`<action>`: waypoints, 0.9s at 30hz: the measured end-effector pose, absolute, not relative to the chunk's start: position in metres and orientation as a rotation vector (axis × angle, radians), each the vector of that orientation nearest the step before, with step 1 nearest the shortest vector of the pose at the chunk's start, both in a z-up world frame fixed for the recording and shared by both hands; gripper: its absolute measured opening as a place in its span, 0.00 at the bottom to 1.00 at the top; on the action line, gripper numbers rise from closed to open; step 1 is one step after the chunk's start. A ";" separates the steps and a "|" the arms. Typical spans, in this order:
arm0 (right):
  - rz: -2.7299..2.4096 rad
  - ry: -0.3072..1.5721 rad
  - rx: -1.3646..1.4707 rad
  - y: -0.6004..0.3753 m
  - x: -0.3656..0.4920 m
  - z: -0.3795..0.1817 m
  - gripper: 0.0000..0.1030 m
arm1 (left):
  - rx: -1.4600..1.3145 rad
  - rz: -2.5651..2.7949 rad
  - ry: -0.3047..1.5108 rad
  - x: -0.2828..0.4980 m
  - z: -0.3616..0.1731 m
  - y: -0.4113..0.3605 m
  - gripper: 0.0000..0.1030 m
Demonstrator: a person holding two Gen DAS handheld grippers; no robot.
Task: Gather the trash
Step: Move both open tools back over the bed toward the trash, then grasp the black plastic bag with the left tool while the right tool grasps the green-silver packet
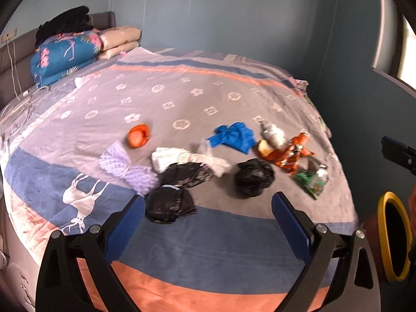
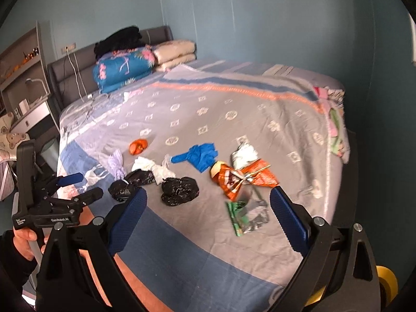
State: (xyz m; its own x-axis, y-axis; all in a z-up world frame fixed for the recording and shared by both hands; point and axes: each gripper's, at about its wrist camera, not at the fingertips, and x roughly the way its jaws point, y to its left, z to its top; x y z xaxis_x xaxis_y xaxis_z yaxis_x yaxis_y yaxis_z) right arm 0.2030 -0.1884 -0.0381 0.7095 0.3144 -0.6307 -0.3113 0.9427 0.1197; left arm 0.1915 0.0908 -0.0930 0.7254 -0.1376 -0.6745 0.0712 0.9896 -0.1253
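Trash lies scattered on the bed [image 1: 182,98]: black plastic bags [image 1: 253,178] [image 2: 179,189], a white crumpled bag [image 1: 182,157], a purple net [image 1: 124,166], an orange lump [image 1: 139,135], a blue glove [image 1: 234,136] [image 2: 199,156], an orange snack wrapper [image 1: 293,153] [image 2: 241,179] and a green-and-silver wrapper [image 1: 312,178] [image 2: 247,214]. My left gripper [image 1: 208,208] hovers open over the near edge, just short of the black bags. My right gripper [image 2: 208,205] is open too, nearest the green wrapper. In the right wrist view the left gripper [image 2: 75,186] is seen at the left, held by a hand [image 2: 23,241].
Folded quilts [image 1: 65,54] and dark clothes are stacked at the headboard. A yellow-rimmed bin [image 1: 392,236] stands by the bed's near right corner. Shelves and a desk [image 2: 26,78] stand left of the bed. Blue walls lie behind.
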 end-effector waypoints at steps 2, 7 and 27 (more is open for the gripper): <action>0.354 0.728 0.012 -0.182 0.214 -0.048 0.89 | -0.093 -0.100 0.761 0.198 -0.102 0.099 0.91; 0.353 0.809 0.014 -0.165 0.249 -0.078 0.88 | -0.132 -0.080 0.808 0.218 -0.125 0.117 0.91; 0.165 1.048 -0.117 -0.202 0.297 -0.172 0.83 | -0.155 -0.108 0.924 0.273 -0.175 0.119 0.91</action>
